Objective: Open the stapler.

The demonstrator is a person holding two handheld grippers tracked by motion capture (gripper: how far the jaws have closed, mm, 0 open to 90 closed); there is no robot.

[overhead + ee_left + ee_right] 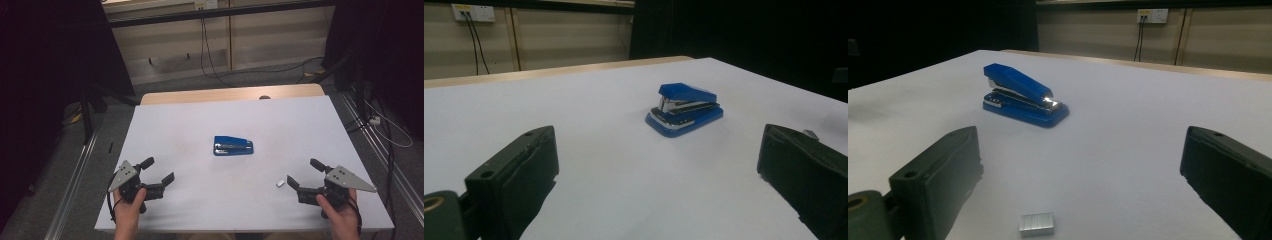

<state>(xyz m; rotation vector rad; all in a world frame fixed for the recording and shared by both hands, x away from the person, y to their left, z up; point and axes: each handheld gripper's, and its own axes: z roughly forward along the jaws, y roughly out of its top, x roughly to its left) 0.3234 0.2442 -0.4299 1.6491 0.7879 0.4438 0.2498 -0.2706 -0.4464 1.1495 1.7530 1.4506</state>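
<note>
Both hands sit at the near table edge, each w/ a gripper. Left gripper (157, 170) at near-left corner area, jaws wide apart, nothing btwn them. Right gripper (304, 173) at near-right, jaws also spread wide, empty. Staple block (280, 183), small & silvery, lies flat on the white table (180, 125) just beside the right gripper's tips; in right gripper view it's btwn the jaws' line but ahead of them, not touched (1036, 223). Blue stapler (233, 145) sits closed near table centre, roughly midway btwn the two grippers & further out, well apart from both. Wooden edge shows at far side; wall sockets w/ cables behind.
</note>
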